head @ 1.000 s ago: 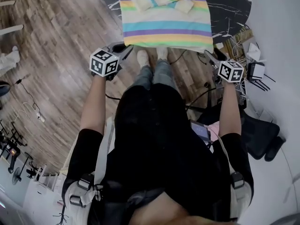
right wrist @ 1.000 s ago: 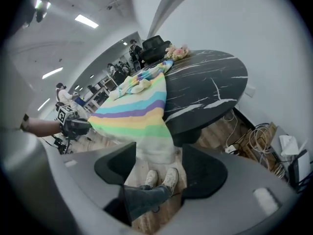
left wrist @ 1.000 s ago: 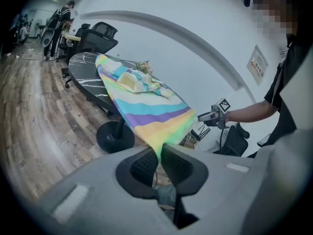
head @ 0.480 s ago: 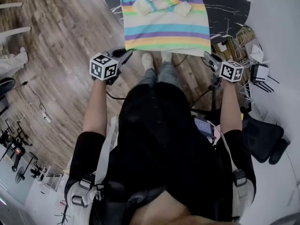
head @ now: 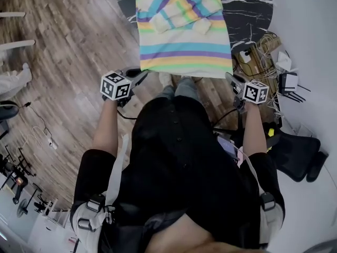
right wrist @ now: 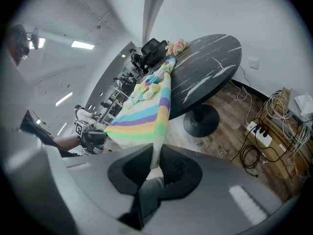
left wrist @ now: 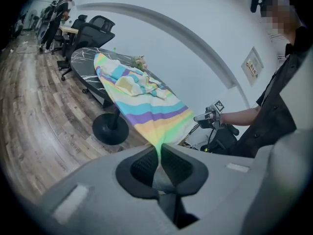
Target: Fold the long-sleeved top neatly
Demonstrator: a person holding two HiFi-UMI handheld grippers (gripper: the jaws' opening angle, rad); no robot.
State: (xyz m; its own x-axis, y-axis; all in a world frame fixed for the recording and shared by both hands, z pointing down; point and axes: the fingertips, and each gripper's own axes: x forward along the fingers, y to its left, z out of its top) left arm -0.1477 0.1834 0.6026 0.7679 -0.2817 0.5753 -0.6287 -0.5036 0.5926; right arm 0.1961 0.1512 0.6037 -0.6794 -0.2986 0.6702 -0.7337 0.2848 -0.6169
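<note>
wood floor (head: 63, 51) on the far left of the head view. left gripper (head: 141, 75) sits at the near-left corner of the hem, and in its own view the jaws are pinched narrow on a fold of the striped long-sleeved top (left wrist: 146, 106), with cloth running straight out from between the pads. the top (head: 181, 30) lies mostly flat on the dark marbled table (head: 247, 4), both sleeves folded in across the chest and the cuffs (head: 158, 22) lying near each other. its hem end hangs off the near table edge, stretched between the two grippers. the table's round pedestal base (left wrist: 110, 129) stands on the floor under it. right gripper (head: 230, 78) is at the near-right hem corner, jaws clamped nearly together on the top's edge (right wrist: 142, 116) in the right gripper view. further right, a tangle of cables (head: 260, 49) and a power strip (right wrist: 259, 131) by the wall.
</note>
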